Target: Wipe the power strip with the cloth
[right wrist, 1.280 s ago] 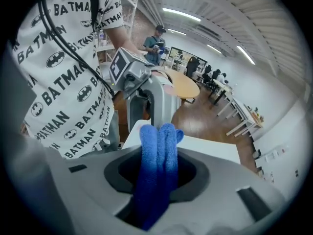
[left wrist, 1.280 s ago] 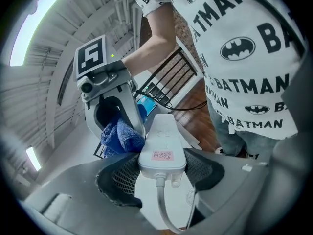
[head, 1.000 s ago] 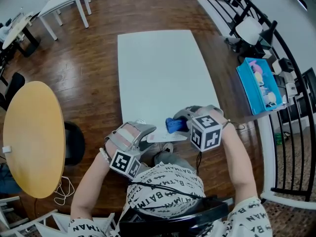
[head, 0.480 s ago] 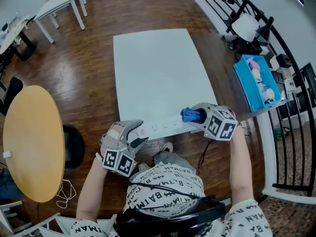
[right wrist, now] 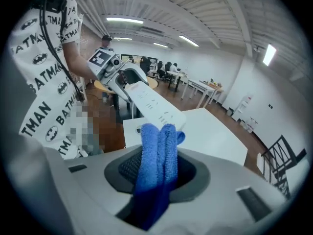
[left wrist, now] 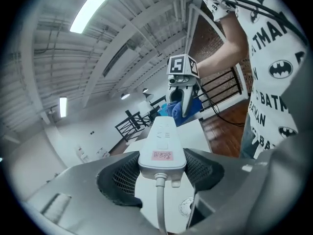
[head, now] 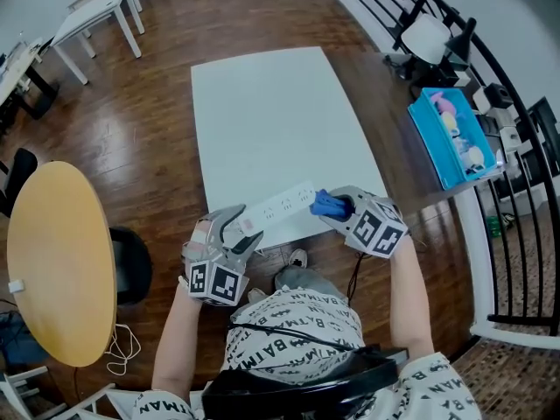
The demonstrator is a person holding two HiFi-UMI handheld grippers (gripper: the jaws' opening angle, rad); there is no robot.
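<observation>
Grips power strip [head: 282, 206] by cord end in left gripper [head: 238, 232] — risks levering it loose if cloth [head: 320, 205], clenched in right gripper [head: 335, 208], presses hard.

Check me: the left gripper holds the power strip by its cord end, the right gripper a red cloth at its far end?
The colour is wrong: the right gripper holds a blue cloth, as the right gripper view shows. The left gripper does grip the power strip.
</observation>
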